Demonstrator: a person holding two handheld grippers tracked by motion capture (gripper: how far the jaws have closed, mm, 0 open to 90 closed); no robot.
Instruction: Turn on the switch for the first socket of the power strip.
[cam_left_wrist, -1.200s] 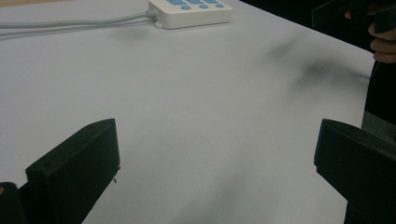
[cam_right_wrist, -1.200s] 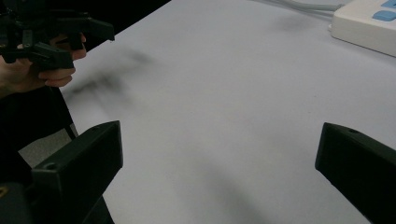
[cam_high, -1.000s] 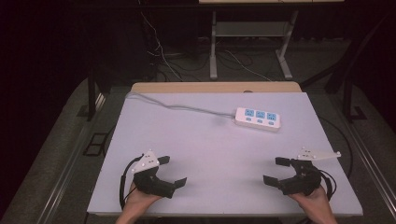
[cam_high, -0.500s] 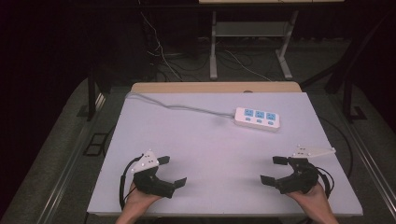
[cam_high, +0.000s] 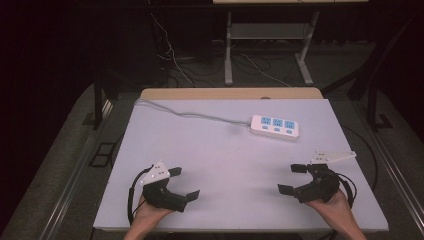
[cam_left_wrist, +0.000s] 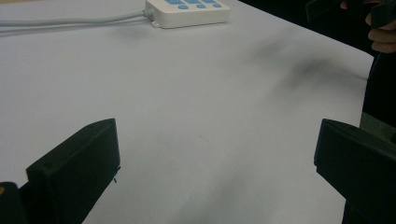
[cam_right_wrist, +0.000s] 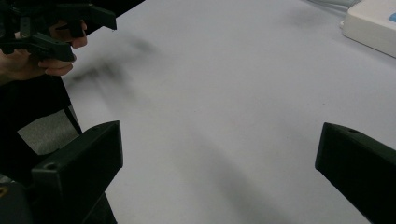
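Observation:
A white power strip (cam_high: 275, 126) with blue sockets lies on the white table (cam_high: 225, 160), right of centre toward the back. Its grey cable (cam_high: 190, 115) runs off to the back left. My left gripper (cam_high: 184, 183) rests near the front left edge, held by a hand, open and holding nothing. My right gripper (cam_high: 291, 179) sits near the front right edge, also open and holding nothing. In the left gripper view the wide-apart jaws of the gripper (cam_left_wrist: 215, 163) frame bare tabletop, with the strip (cam_left_wrist: 187, 9) far ahead. The right gripper view shows its gripper (cam_right_wrist: 219, 168) spread over bare table and the strip's corner (cam_right_wrist: 373, 25).
A wooden strip (cam_high: 230, 93) borders the table's far edge. Behind it on the dark floor stand a metal table frame (cam_high: 265, 45) and loose cables (cam_high: 170, 45). The other hand and gripper (cam_right_wrist: 46, 28) appear at the top left of the right gripper view.
The right gripper has edged slightly away from the front edge. The left gripper has stayed where it was. Both remain open.

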